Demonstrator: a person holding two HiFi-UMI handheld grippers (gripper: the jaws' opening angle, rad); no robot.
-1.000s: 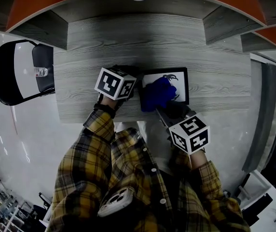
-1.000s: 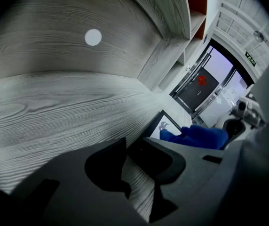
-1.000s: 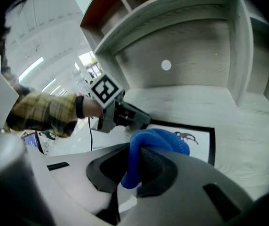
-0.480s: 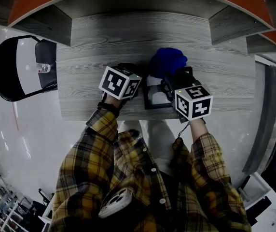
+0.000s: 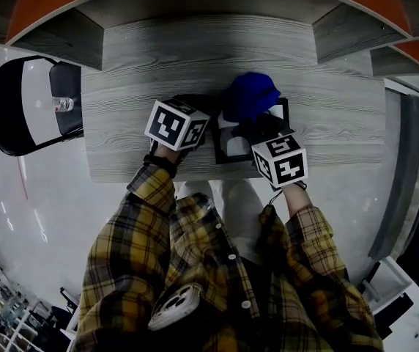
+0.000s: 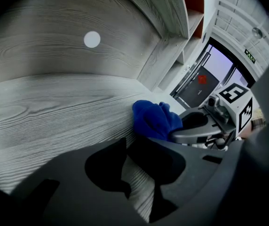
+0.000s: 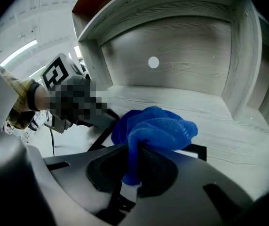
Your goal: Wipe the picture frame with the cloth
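Sweeping up across the picture, the right tool (image 7: 134,166), clamped on the blue cloth (image 5: 250,94), now reaches the picture frame's (image 5: 217,144) far edge on the bench (image 5: 158,57). The left tool (image 6: 130,147), jaws wide, rests at its left side. One pass looks done.

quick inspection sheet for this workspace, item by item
surface: grey wood-grain desk, bare apart from the job's things
job's things: black picture frame lies flat on the desk; blue cloth is bunched over its far edge
clutter: nothing seen
tools: left tool has its jaws apart at the frame's left edge, contact unclear; right tool is shut on the cloth
cables: thin cord hangs under the left tool
surroundings: chair with a bottle on it to the left; orange shelf above the desk; pale glossy floor
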